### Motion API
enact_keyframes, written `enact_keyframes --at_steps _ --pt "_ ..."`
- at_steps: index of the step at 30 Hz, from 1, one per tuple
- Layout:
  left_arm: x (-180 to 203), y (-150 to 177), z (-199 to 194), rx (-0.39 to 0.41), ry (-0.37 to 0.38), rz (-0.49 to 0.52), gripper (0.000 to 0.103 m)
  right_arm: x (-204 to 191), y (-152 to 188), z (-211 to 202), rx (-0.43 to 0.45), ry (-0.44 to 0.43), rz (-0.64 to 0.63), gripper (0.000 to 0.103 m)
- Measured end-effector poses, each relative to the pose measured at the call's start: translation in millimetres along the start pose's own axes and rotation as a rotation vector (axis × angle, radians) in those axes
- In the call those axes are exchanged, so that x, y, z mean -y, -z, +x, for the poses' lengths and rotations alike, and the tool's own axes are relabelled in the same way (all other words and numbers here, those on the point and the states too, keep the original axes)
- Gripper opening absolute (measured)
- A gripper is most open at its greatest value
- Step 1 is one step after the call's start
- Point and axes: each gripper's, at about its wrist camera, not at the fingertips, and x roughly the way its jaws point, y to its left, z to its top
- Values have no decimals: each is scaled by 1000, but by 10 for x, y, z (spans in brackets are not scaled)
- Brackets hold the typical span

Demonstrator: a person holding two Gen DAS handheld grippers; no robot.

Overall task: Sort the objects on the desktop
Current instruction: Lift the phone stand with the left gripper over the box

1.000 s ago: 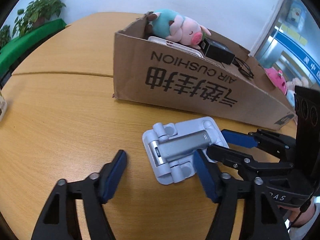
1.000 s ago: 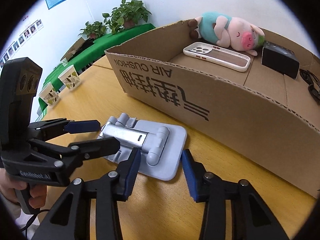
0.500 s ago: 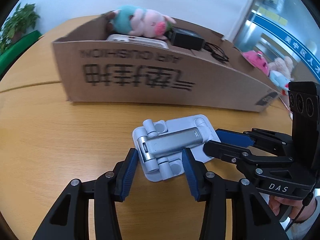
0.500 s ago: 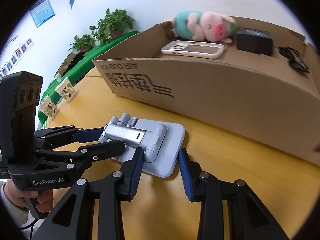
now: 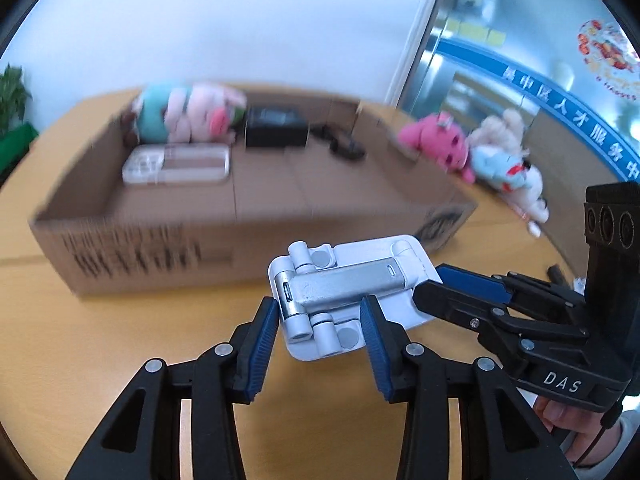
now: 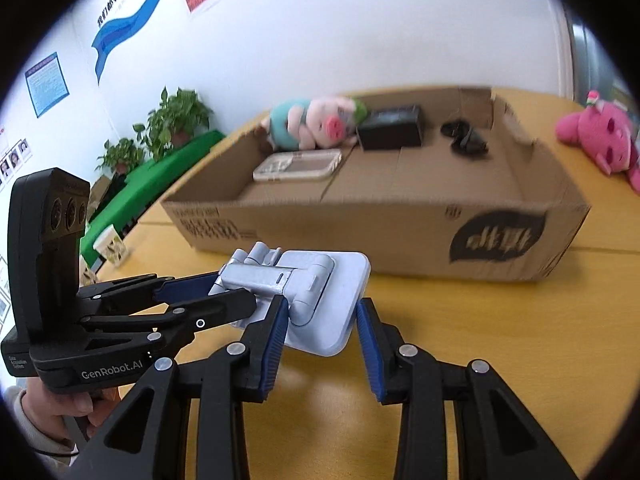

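Observation:
A white and grey folding phone stand (image 5: 344,280) (image 6: 316,280) hangs a little above the wooden table, held from two sides. My left gripper (image 5: 320,320) (image 6: 224,292) has its jaws closing, with the blue pads pressed on the stand's hinge end. My right gripper (image 6: 320,320) (image 5: 440,288) is shut on the stand's flat plate end. Behind stands an open cardboard box (image 5: 160,248) (image 6: 360,240). Inside it lie a pig plush (image 5: 188,112) (image 6: 316,120), a clear phone case (image 5: 176,164) (image 6: 298,164), a black adapter (image 5: 276,132) (image 6: 390,132) and a black cable (image 5: 340,144) (image 6: 464,138).
A pink plush (image 5: 436,140) (image 6: 600,140) and a white and blue plush (image 5: 504,164) lie on the table right of the box. Paper cups (image 6: 112,246) stand at the table's left edge, potted plants (image 6: 176,116) behind them. A hand (image 6: 60,404) grips each handle.
Both grippers narrowed onto the phone stand and raised it off the table. The views now look down into the box, and the stand has shifted toward the box's right end.

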Motion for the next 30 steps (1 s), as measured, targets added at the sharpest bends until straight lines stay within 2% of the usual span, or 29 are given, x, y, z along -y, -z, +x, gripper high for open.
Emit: enact_keyframes --at_steps 2,3,6,8,11,17,22,24,30 --pt "23 -174 -131 58 -8 21 38 -50 -122 -95 40 8 -25 34" --pt "15 -255 -212 88 -11 26 32 -66 -180 -138 59 9 -35 34" --pt "-5 -572 -359 154 -10 54 25 -71 -394 -217 119 8 -46 34" --pt "6 -764 -370 191 -32 92 25 -45 -564 -232 170 1 -48 34" --pt "-18 -998 -298 209 -49 106 25 9 -806 -154 196 -3 -41 34" --pt "-146 -1357 -131 255 -57 120 25 153 -1193 121 190 -7 -24 34" --pt "-312 -1692 158 222 -64 126 25 317 -1552 418 160 -18 -5 34" --pt "-380 -1801 303 196 -73 119 25 398 -1681 584 124 -26 4 34" --pt "-682 -1973 911 68 -34 27 25 659 -1926 1136 -42 -39 31 35"
